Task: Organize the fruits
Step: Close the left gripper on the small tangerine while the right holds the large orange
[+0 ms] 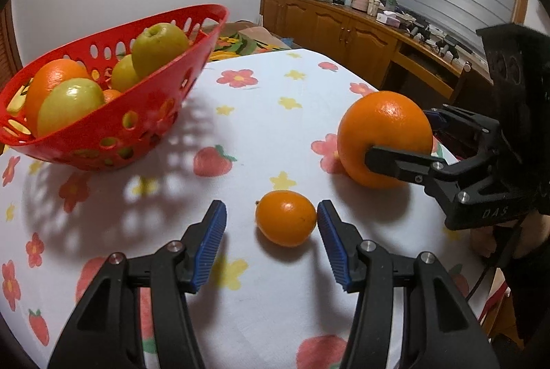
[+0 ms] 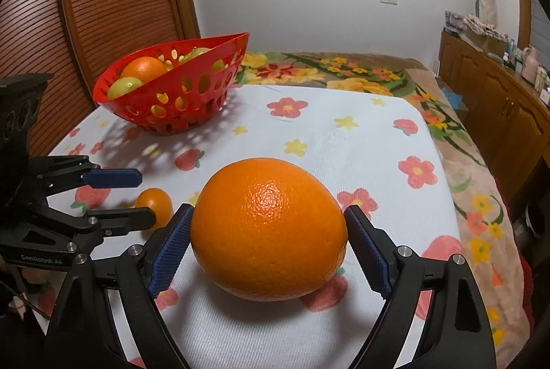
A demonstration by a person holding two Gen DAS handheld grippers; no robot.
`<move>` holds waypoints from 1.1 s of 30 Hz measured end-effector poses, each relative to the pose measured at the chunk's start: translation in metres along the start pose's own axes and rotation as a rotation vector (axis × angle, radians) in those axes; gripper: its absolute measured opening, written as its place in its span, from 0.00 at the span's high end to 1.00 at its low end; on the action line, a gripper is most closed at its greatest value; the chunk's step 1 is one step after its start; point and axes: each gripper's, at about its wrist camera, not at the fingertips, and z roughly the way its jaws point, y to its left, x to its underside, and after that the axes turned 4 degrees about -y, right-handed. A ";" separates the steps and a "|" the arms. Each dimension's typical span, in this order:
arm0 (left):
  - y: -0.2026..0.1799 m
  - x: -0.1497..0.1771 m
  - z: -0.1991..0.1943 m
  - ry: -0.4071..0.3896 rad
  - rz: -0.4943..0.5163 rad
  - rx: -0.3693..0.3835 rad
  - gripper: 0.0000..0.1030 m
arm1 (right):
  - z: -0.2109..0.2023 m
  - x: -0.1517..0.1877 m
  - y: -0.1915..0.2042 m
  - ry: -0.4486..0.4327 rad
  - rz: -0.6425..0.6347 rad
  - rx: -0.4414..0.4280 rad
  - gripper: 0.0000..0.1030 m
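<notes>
Our left gripper point(image 1: 271, 224) is spread wide around the small orange point(image 1: 285, 217), touching nothing yet. Right gripper point(image 2: 268, 242) brackets the big orange point(image 2: 268, 231) on the tablecloth point(image 2: 343, 135), pads just about touching, can't tell if it's gripping. Red basket point(image 1: 103, 135) sits further back.

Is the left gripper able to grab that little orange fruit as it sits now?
Probably yes. The small orange fruit already lies on the tablecloth between the open left gripper's fingers, nothing blocking; it sits nearer the right finger.

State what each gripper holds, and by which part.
Left gripper: nothing, open around the small orange. Right gripper: pads flank the large orange's sides; grip cannot be told.
</notes>
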 end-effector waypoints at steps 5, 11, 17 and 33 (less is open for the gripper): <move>-0.004 0.002 0.006 0.014 0.009 0.017 0.51 | 0.000 0.000 -0.002 0.000 0.011 -0.007 0.14; -0.009 -0.003 0.010 0.023 0.009 0.033 0.61 | 0.000 0.000 -0.002 -0.001 0.010 -0.006 0.14; -0.008 -0.006 0.013 0.023 0.007 0.039 0.66 | -0.001 0.000 -0.002 -0.002 0.009 -0.006 0.14; 0.023 0.004 -0.013 -0.036 -0.029 -0.056 0.66 | -0.001 0.001 -0.002 0.001 0.018 -0.012 0.13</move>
